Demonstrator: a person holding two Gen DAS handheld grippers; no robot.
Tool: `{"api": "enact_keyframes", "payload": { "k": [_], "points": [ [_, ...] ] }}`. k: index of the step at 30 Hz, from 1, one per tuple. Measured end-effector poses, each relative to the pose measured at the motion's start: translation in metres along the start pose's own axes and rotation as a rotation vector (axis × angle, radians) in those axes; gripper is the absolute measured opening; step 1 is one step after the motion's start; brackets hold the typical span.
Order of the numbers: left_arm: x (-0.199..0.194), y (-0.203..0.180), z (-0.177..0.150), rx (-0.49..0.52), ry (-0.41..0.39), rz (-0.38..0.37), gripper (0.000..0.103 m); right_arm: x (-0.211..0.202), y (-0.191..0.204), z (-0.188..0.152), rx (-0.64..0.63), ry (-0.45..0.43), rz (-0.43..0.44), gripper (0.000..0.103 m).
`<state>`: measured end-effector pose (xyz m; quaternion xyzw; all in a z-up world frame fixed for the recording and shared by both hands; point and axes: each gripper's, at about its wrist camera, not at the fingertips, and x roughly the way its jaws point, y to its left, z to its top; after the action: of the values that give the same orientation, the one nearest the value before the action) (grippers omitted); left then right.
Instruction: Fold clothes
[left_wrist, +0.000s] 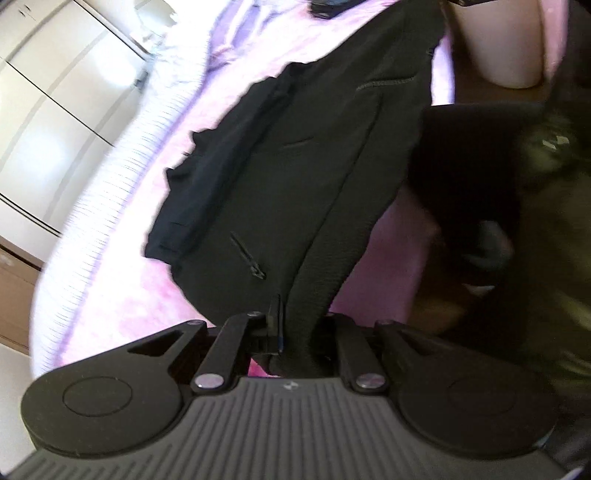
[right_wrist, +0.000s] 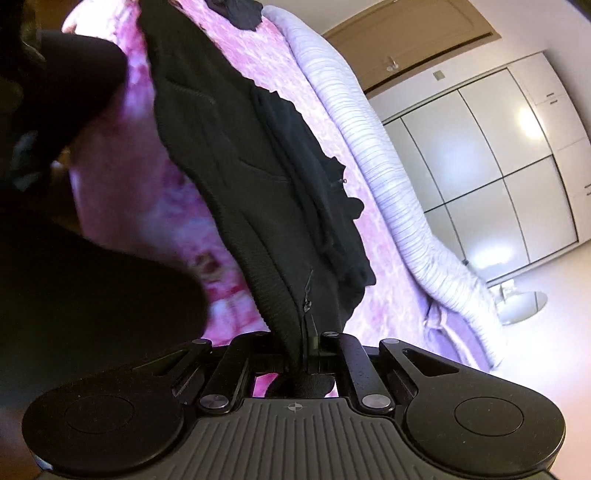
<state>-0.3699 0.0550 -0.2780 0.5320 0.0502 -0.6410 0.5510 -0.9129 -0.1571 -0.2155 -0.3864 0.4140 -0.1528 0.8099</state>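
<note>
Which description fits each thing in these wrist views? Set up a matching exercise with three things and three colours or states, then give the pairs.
Things:
1. jacket
2. bedspread
3. wardrobe doors

Descriptions:
A. white, glossy panels
B. pink, floral
C. black, clamped in both the left gripper and the right gripper

Pairs: 1-C, 2-B, 3-A

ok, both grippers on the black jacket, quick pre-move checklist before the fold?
1. left gripper shut on black jacket: ok.
2. right gripper shut on the jacket's ribbed hem: ok.
3. Jacket lying flat: not ok, one side is bunched.
4. pink blanket bare beside the jacket for landing: ok.
5. Sleeve positions: cannot tell.
6. Zipper clear of pads: cannot tell.
</note>
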Motion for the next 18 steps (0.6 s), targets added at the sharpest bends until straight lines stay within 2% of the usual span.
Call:
{"api": "enact_keyframes", "payload": {
  "k": [4, 9, 15, 18],
  "points": [
    [-0.018, -0.008, 0.002, -0.031, -0.004, -0.062, 0.005, -0.032, 0.015, -0.006, 0.024, 0.03, 0.019, 0.004],
    [-0.027, 0.035, 0.026, 0.002, -0.057, 0.014, 0.006, -0.038, 0.011, 0.003, -0.006, 0.016, -0.016, 0.004],
    [-0.024, 0.139, 0.071, 0.011, -0.153, 0.155, 0.007, -0.019, -0.076, 0.037, -0.089, -0.068, -0.157, 0.004],
    [0.007, 0.204, 0.094, -0.047, -0.172, 0.161, 0.007, 0.024, -0.128, 0.051, -0.126, -0.093, -0.163, 0.004]
  ]
}}
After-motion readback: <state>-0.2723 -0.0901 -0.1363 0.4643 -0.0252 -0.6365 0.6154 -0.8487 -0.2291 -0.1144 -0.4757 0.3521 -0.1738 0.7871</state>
